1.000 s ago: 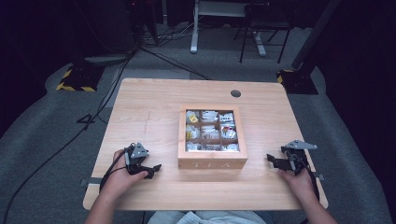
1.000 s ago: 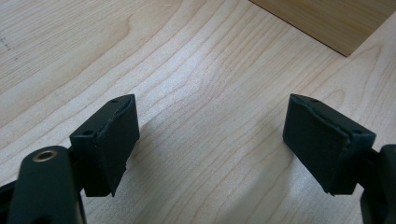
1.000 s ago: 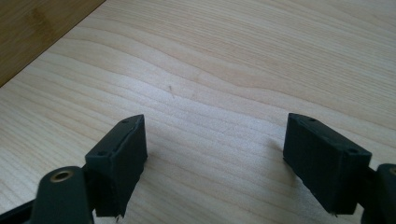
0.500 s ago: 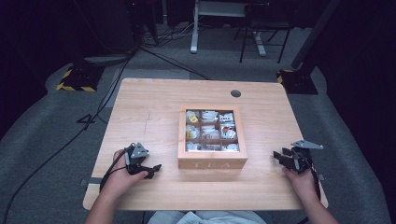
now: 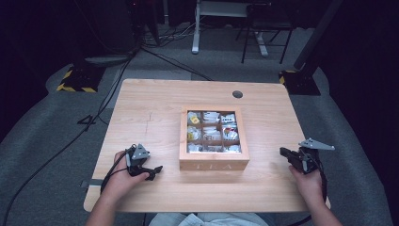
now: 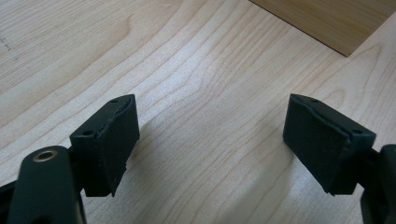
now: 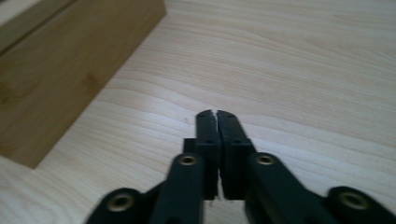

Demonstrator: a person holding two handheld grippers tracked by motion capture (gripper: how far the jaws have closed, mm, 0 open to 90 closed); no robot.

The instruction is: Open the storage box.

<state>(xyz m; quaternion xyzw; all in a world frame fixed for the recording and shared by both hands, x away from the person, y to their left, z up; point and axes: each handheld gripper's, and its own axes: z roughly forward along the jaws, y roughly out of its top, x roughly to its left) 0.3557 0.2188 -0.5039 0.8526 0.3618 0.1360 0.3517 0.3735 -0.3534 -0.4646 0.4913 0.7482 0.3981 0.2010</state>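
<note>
A wooden tea box [image 5: 214, 162] with a glass lid stands in the middle of the table [image 5: 155, 108], with packets in its compartments. My left gripper [image 5: 153, 172] rests on the table to the left of the box, jaws wide open over bare wood [image 6: 210, 140]. A corner of the box [image 6: 336, 23] lies ahead of it. My right gripper [image 5: 283, 152] hovers just above the table to the right of the box. Its jaws have just been closing and now stand pressed together with nothing between them [image 7: 216, 116]. The box's side [image 7: 60, 74] is at its left.
A round cable hole [image 5: 237, 94] sits near the table's far edge. Cables trail over the grey floor [image 5: 56, 136] on the left. A desk frame [image 5: 195, 28] and a chair [image 5: 263, 28] stand beyond the table.
The right gripper's jaws went from wide open to shut, and that hand rose a little off the table. The left gripper has not moved.
</note>
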